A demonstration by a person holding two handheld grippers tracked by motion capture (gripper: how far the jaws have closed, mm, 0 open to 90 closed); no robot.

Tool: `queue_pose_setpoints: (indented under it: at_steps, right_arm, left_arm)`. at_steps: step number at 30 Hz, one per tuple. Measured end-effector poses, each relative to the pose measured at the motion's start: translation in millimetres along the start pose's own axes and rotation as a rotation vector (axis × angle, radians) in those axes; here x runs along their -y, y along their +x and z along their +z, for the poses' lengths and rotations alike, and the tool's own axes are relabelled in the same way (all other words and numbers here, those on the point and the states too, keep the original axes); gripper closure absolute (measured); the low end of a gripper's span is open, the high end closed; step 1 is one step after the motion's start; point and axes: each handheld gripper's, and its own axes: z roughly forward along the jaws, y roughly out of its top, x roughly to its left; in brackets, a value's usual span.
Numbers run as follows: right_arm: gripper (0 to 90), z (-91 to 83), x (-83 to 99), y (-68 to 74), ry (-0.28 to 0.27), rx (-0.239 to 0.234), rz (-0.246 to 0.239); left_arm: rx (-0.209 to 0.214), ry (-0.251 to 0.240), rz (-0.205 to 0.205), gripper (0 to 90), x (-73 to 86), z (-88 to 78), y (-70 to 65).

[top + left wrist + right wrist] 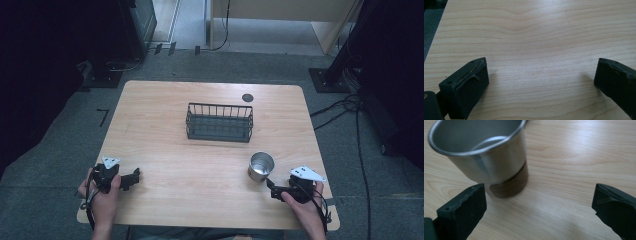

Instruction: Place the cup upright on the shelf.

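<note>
overhead forward-down, gripper cameras low — table (210, 165) shared

a light wooden table (165, 150) is standing on grey carpet (60, 150). black stands (327, 80) and cables (350, 107) are lying at the right. dark equipment (135, 25) is sitting at the far left. pale wooden furniture (280, 12) is standing beyond.

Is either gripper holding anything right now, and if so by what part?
Nothing is held. Both the left gripper and right gripper are open; the cup stands free.
</note>
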Motion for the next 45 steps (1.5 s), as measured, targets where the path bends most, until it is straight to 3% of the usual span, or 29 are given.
queue_pose_setpoints:
  at_steps: [19, 24, 45]
  right_arm:
    - [0.0, 12.1, -18.5, 17.2, -0.021, -0.063, -0.028]
    - [0.0, 16.0, -24.3, 22.8, -0.048, -0.058, -0.03]
    - [2.0, 40.2, -34.5, 40.2, -0.041, -0.064, -0.049]
  left_arm:
    - [0.0, 0.0, 0.0, 0.0, 0.0, 0.0, 0.0]
    - [0.0, 0.0, 0.0, 0.0, 0.0, 0.0, 0.0]
    - [0.0, 0.0, 0.001, 0.0, 0.0, 0.0, 0.0]
